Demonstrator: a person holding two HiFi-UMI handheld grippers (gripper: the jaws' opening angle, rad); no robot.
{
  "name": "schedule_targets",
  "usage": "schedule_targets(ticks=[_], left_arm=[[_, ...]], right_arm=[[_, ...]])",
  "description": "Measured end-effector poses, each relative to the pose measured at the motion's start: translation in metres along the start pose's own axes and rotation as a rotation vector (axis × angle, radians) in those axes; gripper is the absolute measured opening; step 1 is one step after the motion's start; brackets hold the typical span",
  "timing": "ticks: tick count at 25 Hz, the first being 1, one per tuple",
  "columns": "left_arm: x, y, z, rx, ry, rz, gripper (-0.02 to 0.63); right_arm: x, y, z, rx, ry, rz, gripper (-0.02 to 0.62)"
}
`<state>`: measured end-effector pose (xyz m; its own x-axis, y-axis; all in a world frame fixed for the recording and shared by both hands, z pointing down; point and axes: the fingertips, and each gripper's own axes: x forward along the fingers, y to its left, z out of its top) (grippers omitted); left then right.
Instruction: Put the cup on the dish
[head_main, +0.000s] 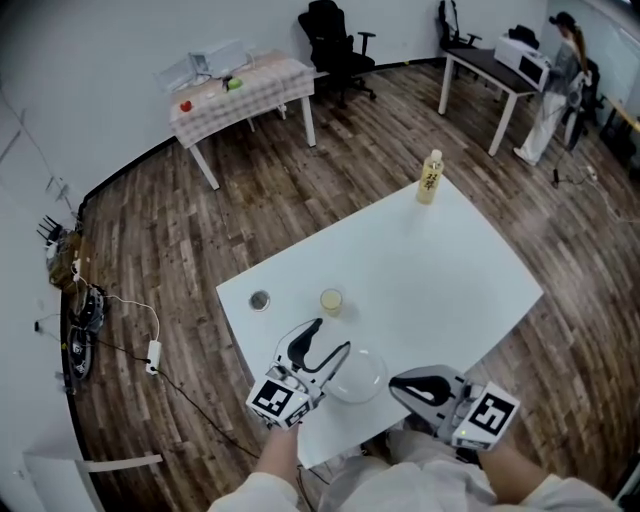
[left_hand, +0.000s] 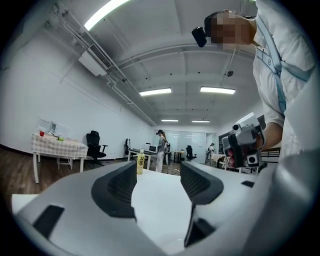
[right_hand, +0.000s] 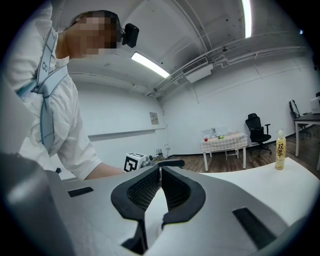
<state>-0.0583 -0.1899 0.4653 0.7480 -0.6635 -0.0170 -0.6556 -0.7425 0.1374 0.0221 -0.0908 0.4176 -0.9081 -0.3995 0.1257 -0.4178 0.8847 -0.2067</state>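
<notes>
Pale yellow cup: stands upright on the white table, just ahead of the left gripper's fingertips and apart from them; it does not show in the left gripper view.
White dish: lies empty near the table's near edge, between the two grippers, right beside the left gripper's right jaw; whether that jaw touches the rim I cannot tell.
Left gripper: jaws spread wide, with only bare tabletop and the far bottle between them; it holds nothing.
Right gripper: jaws pressed together on nothing, with the tips pointing toward the dish from its right side.
Done so far: nothing of the placing, as I judge it; the cup is still off the dish and ungripped.
Left to do: close on the cup, lift it, carry it back toward the person, and set it down inside the dish rim.
Farther out: a small round grey object sits left of the cup.
</notes>
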Motion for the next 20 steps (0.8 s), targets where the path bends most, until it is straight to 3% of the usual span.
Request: schedule_targets(ticks=[11, 20], left_arm=[[0.021, 0.041, -0.056, -0.028, 0.099, 0.053, 0.266], [0.037, 0.065, -0.086, -0.025, 0.179, 0.086, 0.278]], right_arm=[[0.019, -0.04, -0.008, -0.006, 0.003, -0.088, 0.034], [0.063, -0.081, -0.027, -0.104, 0.059, -0.11, 0.035]])
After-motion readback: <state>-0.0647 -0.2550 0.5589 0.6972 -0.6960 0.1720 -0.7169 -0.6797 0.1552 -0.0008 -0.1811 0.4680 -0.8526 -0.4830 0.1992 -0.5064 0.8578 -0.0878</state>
